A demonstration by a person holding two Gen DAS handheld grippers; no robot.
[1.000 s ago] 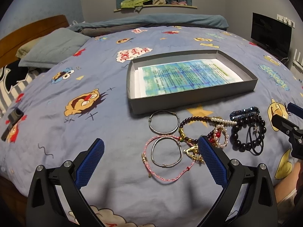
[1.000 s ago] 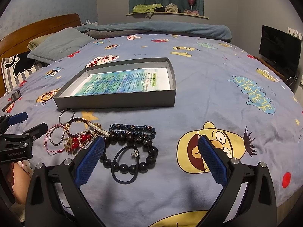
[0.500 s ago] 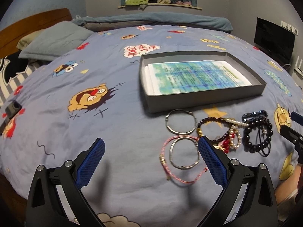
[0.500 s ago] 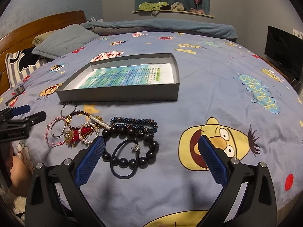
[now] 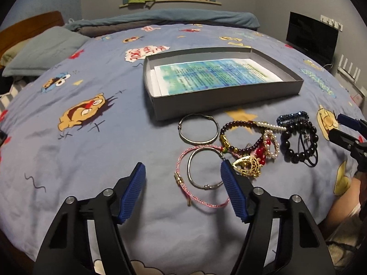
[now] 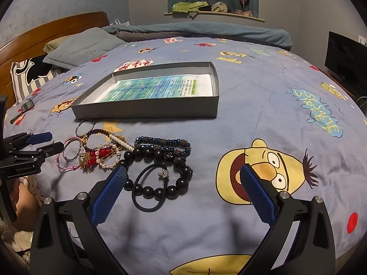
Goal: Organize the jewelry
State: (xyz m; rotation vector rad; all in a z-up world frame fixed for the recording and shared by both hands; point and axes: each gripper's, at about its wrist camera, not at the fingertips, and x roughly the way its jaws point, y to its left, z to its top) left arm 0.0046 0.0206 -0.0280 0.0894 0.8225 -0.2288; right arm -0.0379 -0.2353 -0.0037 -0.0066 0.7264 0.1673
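On the blue cartoon bedspread (image 5: 96,155), the left gripper (image 5: 182,171) is closing its jaws over bare cloth just left of the pile, nothing between them yet. Beside its right pad lies a silver bangle (image 5: 203,169) inside a loop of pink cord bracelet (image 5: 183,192); the bangle looks stiff and light, best pinched across its wire rim, while the cord is limp and would trail. Next come the tangled pearl and red beads (image 5: 263,146), likely to snag and drag neighbours. Further right the black bead bracelet (image 6: 158,171), smooth and rounded, may roll from the pads. The right gripper (image 6: 183,188) hangs released, empty. The grey tray (image 6: 146,108) waits behind
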